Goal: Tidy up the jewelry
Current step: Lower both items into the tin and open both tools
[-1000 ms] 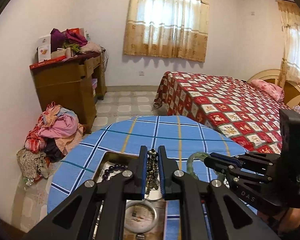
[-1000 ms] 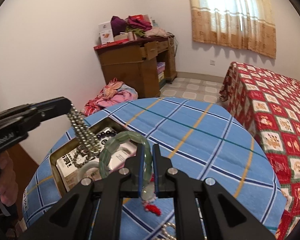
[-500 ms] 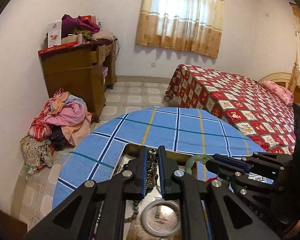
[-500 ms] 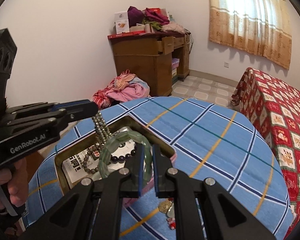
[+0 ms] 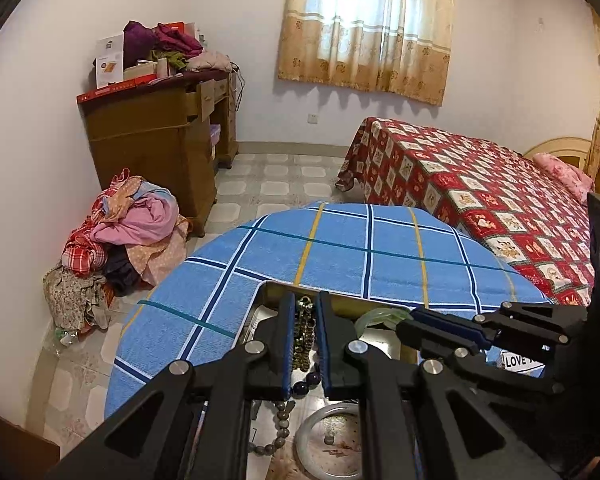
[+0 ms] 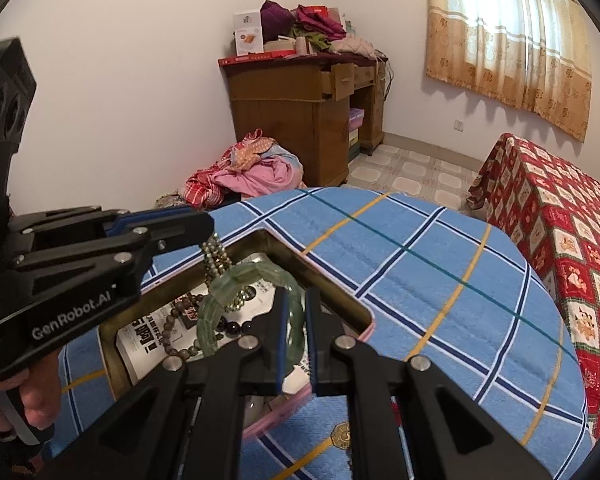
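Observation:
My left gripper (image 5: 303,312) is shut on a grey-gold bead necklace (image 5: 304,332) that hangs into the open jewelry box (image 6: 324,276); this necklace also shows in the right wrist view (image 6: 216,260). My right gripper (image 6: 294,300) is shut on a pale green jade bangle (image 6: 228,292), held over the box. The left gripper appears in the right wrist view (image 6: 196,224); the right gripper appears in the left wrist view (image 5: 408,320). Dark bead bracelets (image 6: 180,328) and a pale bangle (image 5: 328,440) lie inside the box.
The box sits on a round table with a blue plaid cloth (image 6: 440,272). A gold coin charm (image 6: 342,440) lies on the cloth near the box. A bed with a red quilt (image 5: 480,184), a wooden desk (image 5: 156,136) and a clothes pile (image 5: 120,232) stand beyond.
Both grippers have moved down and forward over the box. The necklace now hangs lower into the box, and the green bangle is above the box interior.

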A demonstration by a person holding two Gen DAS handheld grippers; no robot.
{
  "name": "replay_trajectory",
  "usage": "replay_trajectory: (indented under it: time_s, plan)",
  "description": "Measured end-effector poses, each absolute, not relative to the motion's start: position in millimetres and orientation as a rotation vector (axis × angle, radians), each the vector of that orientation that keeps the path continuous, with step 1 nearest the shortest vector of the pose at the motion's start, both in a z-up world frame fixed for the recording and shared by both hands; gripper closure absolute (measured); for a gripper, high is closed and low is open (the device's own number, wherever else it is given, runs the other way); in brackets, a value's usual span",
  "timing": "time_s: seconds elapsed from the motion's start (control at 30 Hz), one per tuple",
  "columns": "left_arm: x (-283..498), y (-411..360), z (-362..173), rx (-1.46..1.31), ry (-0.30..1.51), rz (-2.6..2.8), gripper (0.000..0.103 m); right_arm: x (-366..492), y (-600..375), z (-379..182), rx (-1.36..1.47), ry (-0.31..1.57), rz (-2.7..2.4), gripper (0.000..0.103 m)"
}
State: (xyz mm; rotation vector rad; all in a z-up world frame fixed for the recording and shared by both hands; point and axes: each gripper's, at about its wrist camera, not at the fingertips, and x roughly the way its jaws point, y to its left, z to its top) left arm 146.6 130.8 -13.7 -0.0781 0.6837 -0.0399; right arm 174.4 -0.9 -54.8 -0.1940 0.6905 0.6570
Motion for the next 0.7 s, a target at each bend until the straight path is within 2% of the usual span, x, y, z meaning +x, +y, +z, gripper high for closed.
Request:
replay_trajectory:
  time_s: [0.7]
  plan:
    - [157, 131, -39, -0.060, 0.742, -0.020, 0.093, 182, 5, -73, -0.208, 0.734, 0.643, 0.092]
